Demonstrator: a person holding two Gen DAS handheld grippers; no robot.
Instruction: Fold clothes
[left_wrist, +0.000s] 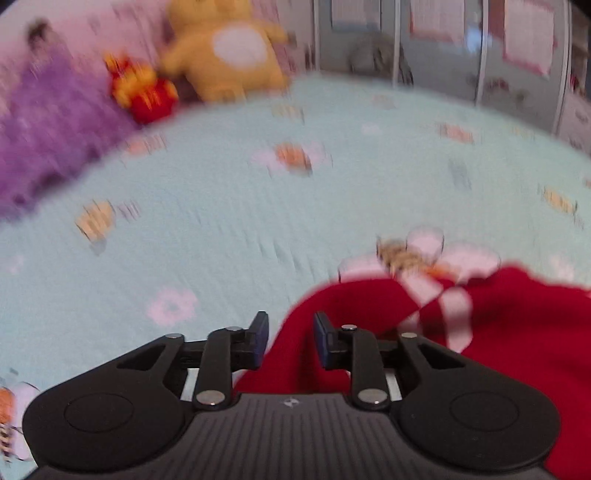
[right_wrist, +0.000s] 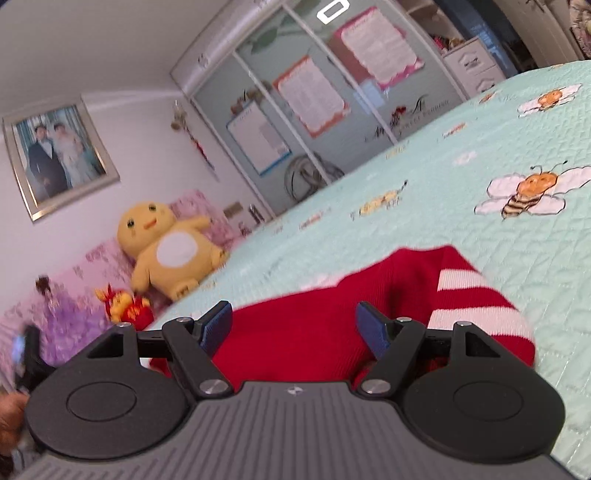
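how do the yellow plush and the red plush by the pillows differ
The yellow plush is much bigger than the red plush. The yellow one is plain with a white belly; the red one is red with yellow parts. The yellow one leans upright; the red one's pose is too blurred. Both sit at the bed's head.

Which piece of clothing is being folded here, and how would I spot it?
Look at the bed with the pale green quilt printed with bees. Near its closest edge, right in front of the two grippers, lies a crumpled red knitted garment. It is the only clothing on the quilt, and white stripes cross one end of it.
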